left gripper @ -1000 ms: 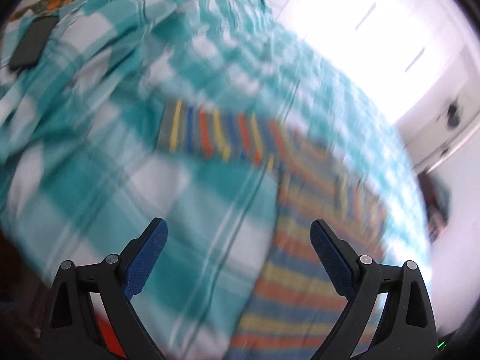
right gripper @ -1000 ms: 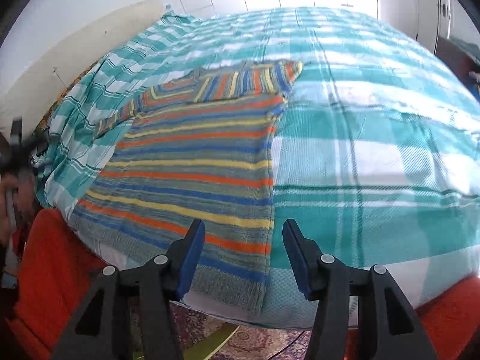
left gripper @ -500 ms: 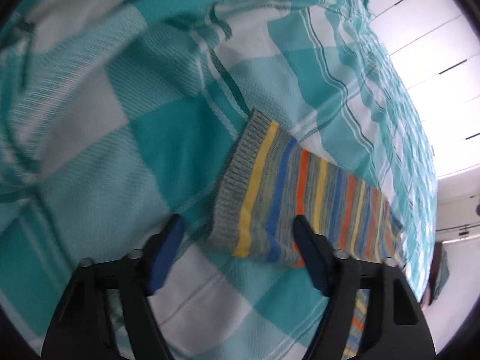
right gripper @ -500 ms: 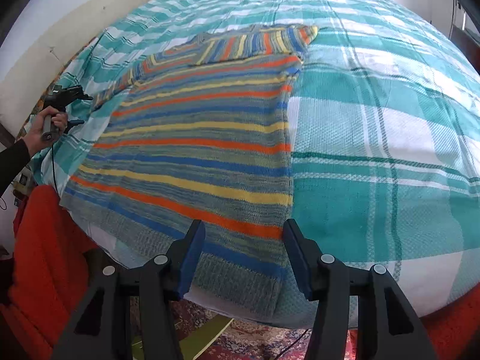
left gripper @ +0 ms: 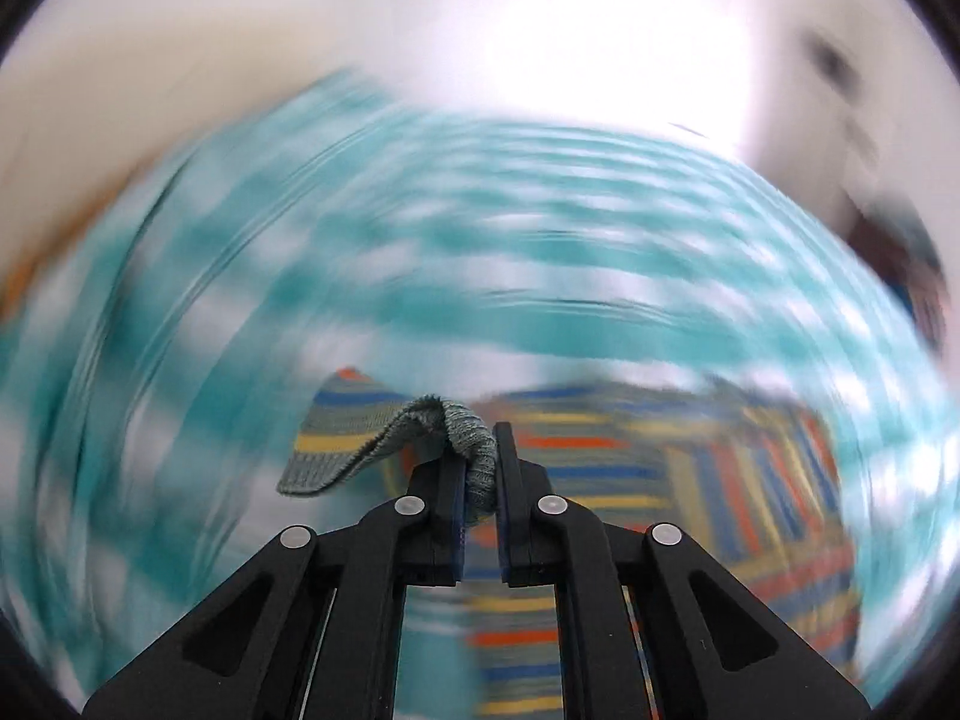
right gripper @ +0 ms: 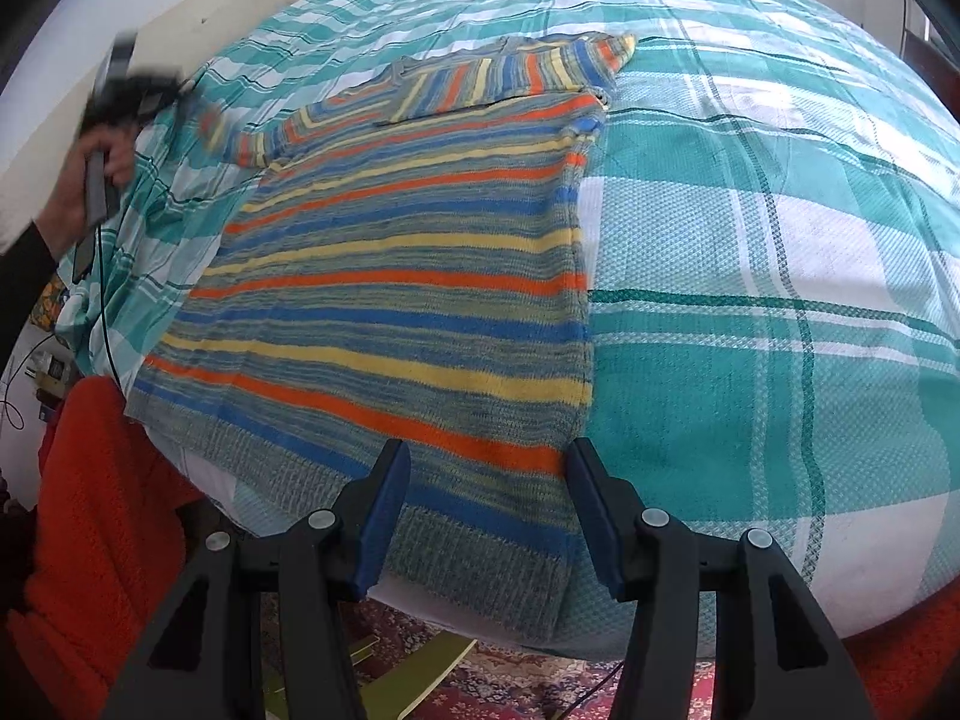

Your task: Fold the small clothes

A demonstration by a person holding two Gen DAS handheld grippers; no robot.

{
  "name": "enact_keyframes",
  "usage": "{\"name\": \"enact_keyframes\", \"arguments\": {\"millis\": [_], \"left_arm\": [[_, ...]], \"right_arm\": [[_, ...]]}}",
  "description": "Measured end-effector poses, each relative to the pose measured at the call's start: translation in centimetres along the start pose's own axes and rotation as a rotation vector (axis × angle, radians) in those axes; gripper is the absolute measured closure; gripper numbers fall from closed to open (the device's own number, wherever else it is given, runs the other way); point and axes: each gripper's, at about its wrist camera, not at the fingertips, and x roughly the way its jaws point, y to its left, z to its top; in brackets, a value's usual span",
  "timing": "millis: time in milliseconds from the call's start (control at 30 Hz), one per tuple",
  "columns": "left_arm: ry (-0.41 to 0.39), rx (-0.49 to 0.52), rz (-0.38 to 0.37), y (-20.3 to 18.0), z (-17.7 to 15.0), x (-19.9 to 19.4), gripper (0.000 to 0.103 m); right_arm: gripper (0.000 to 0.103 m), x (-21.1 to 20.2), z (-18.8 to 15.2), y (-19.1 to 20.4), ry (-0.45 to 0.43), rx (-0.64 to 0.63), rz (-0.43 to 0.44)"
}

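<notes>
Left wrist view: my left gripper [left gripper: 478,468], just closing, pinches the sweater cuff [left gripper: 474,438]; my right gripper [right gripper: 489,510] stays spread above the hem [right gripper: 480,546].

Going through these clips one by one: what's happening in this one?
A person with a gripper in each hand is folding a striped sweater spread on a bed with a teal checked cover. The left gripper has just been closing and now pinches the grey ribbed cuff of a sleeve, with its surroundings blurred. The right gripper hangs open over the sweater's bottom hem at the bed's near edge, holding nothing.
</notes>
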Motion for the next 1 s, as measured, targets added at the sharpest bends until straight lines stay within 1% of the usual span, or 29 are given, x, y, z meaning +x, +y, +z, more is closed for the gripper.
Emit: {"name": "enact_keyframes", "arguments": {"millis": [33, 67, 100, 133, 167, 200, 233, 300, 333, 367, 400, 433, 500, 533, 567, 600, 633, 667, 700, 733, 767, 800, 833, 867, 900, 933, 1000], "left_arm": [[-0.004, 0.082, -0.023, -3.0, -0.4, -0.2, 0.08], [0.025, 0.179, -0.056, -7.1, -1.3, 0.4, 0.046], [0.053, 0.229, -0.058, -9.4, -2.4, 1.0, 0.018], [0.078, 0.278, -0.041, -11.7, -4.0, 1.7, 0.015], [0.105, 0.306, -0.033, -13.0, -5.7, 2.2, 0.016], [0.146, 0.316, -0.039, -13.5, -7.2, 2.6, 0.018], [0.193, 0.299, -0.058, -13.4, -9.0, 2.7, 0.02], [0.23, 0.231, -0.087, -11.5, -11.6, 1.3, 0.02], [0.246, 0.185, -0.095, -10.2, -12.5, 0.8, 0.02], [0.264, 0.116, -0.095, -8.4, -13.8, 0.0, 0.02], [0.272, 0.067, -0.094, -6.8, -14.7, -0.8, 0.019], [0.278, 0.019, -0.095, -5.3, -15.6, -1.7, 0.018], [0.289, -0.071, -0.093, -2.7, -17.4, -2.7, 0.016], [0.302, -0.103, -0.101, -1.8, -18.7, -3.2, 0.016], [0.315, -0.11, -0.104, -1.8, -19.5, -2.6, 0.015], [0.337, -0.117, -0.099, -1.6, -20.7, -2.3, 0.015], [0.356, -0.126, -0.086, -1.6, -21.9, -2.0, 0.015], [0.355, -0.137, -0.057, -1.5, -23.4, -2.0, 0.015], [0.328, -0.142, -0.048, -1.5, -24.0, -2.5, 0.015], [0.306, -0.14, -0.044, -1.6, -24.2, -2.9, 0.015], [0.311, -0.122, -0.04, -2.0, -24.0, -3.1, 0.013], [0.314, -0.11, -0.039, -2.0, -23.9, -3.3, 0.011], [0.309, -0.098, -0.037, -2.1, -24.0, -3.3, 0.011], [0.297, -0.093, -0.037, -2.1, -24.3, -3.4, 0.009], [0.292, -0.091, -0.039, -2.1, -24.5, -3.4, 0.008], [0.29, -0.091, -0.043, -2.2, -24.5, -3.5, 0.008], [0.292, -0.093, -0.048, -2.0, -24.4, -3.0, 0.008]], "right_arm": [[0.049, 0.0, 0.0, 0.0, -0.001, 0.002, 0.0], [0.049, -0.1, 0.0, 0.0, -0.004, 0.004, 0.0], [0.049, -0.3, 0.0, 0.0, -0.008, 0.007, 0.0], [0.049, -0.5, 0.0, 0.0, -0.015, 0.009, 0.003], [0.049, -0.8, 0.0, 0.0, -0.022, 0.01, 0.006], [0.049, -1.2, 0.1, 0.0, -0.032, 0.013, 0.014], [0.049, -1.5, 0.1, -0.1, -0.035, 0.017, 0.022], [0.049, -2.4, 0.5, -0.2, -0.028, 0.029, 0.056], [0.049, -2.9, 0.9, -0.1, -0.027, 0.025, 0.075], [0.049, -3.4, 1.5, 0.2, -0.021, 0.014, 0.093], [0.049, -3.8, 2.5, 0.6, -0.009, 0.0, 0.119], [0.049, -4.3, 4.0, 1.3, 0.005, -0.011, 0.166], [0.049, -4.9, 7.3, 2.9, 0.004, -0.023, 0.254], [0.049, -5.1, 9.7, 3.9, -0.002, -0.027, 0.306], [0.049, -4.9, 12.0, 4.9, -0.005, -0.014, 0.366], [0.049, -4.5, 13.8, 5.4, -0.007, 0.013, 0.424], [0.049, -3.5, 16.1, 5.8, -0.013, 0.076, 0.508], [0.049, -2.2, 18.0, 5.7, -0.022, 0.144, 0.567], [0.049, 0.1, 20.3, 5.5, -0.032, 0.238, 0.608], [0.049, 2.1, 22.0, 5.1, -0.035, 0.289, 0.604], [0.049, 4.0, 23.4, 4.8, -0.04, 0.314, 0.582], [0.049, 6.8, 25.3, 4.5, -0.05, 0.321, 0.521], [0.049, 8.8, 26.5, 4.1, -0.053, 0.32, 0.468], [0.05, 10.8, 27.4, 3.5, -0.048, 0.331, 0.419], [0.051, 13.1, 28.3, 3.0, -0.024, 0.35, 0.384], [0.055, 15.4, 29.0, 2.4, 0.006, 0.367, 0.354], [0.056, 18.4, 29.6, 1.3, 0.031, 0.412, 0.327]]}}
